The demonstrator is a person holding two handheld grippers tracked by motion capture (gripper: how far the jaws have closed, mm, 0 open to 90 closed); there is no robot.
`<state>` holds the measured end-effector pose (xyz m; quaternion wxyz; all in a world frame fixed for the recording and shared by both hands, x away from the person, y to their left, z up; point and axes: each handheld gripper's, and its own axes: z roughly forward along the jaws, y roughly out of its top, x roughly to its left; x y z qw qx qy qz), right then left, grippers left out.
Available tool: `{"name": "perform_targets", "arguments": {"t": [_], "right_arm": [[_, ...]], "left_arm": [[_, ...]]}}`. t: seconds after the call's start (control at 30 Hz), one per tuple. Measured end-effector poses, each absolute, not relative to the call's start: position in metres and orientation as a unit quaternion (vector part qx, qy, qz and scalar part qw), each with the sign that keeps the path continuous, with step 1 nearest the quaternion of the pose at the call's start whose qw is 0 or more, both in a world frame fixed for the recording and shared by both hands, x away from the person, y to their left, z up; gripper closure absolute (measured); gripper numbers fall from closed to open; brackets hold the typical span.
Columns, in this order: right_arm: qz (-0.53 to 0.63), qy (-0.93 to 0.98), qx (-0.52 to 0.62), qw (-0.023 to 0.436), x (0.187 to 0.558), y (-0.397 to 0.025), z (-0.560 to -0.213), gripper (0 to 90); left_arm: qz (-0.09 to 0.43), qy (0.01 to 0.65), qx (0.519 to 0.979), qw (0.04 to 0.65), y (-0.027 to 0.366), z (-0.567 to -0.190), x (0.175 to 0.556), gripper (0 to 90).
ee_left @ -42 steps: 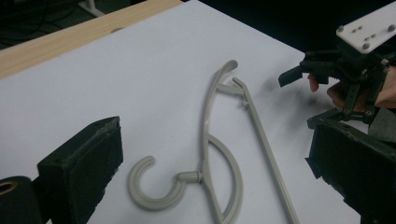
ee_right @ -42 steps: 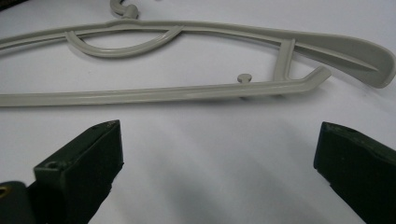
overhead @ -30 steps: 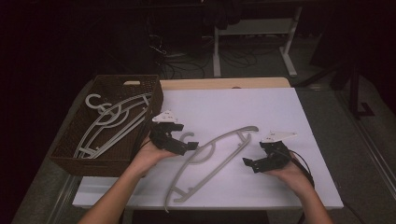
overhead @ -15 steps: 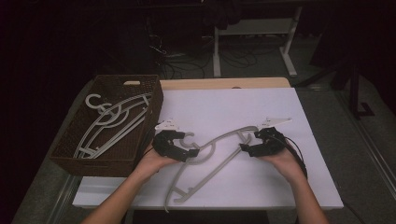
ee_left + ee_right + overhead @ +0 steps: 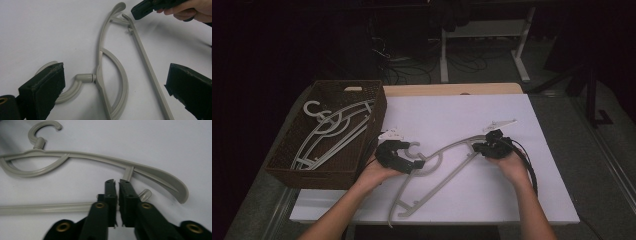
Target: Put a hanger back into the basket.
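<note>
Left fingers (image 5: 50,85): I am holding them wide apart, straddling the grey hanger's (image 5: 439,165) hook.
Right fingers (image 5: 125,195): I am pressing them together at the hanger's bar end.
Surface (image 5: 452,117): white, carrying the hanger.

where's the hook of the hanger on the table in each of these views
High view: the hook is left of centre, at the left gripper.
Left gripper view: lower left, hook beside the near jaw.
Right gripper view: top left, hook.
Shared landmark: the hanger's curved brace next to the hook.
</note>
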<state>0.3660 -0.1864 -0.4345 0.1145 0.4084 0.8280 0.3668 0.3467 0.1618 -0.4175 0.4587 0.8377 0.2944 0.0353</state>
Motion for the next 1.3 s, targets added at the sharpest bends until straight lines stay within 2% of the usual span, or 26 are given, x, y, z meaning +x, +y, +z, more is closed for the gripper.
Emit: {"name": "perform_targets", "arguments": {"t": [0.5,0.8,0.97,1.13,1.3], "right_arm": [[0.336,0.845,0.402,0.111,0.37,-0.183,-0.447,89.1],[0.323,0.849,0.403,0.109,0.37,-0.182,-0.451,89.2],[0.324,0.848,0.405,0.107,0.37,-0.182,-0.451,89.2],[0.324,0.849,0.405,0.107,0.37,-0.182,-0.451,89.2],[0.323,0.849,0.405,0.106,0.37,-0.182,-0.451,89.3]], "left_arm": [[0.026,0.296,0.848,0.438,0.16,-0.424,0.347,1.8],[0.0,0.291,0.869,0.401,0.163,-0.44,0.334,2.2],[-0.021,0.282,0.88,0.381,0.162,-0.448,0.328,12.7],[-0.034,0.277,0.884,0.376,0.16,-0.45,0.327,17.2],[-0.053,0.276,0.885,0.371,0.16,-0.452,0.328,28.3]]}}
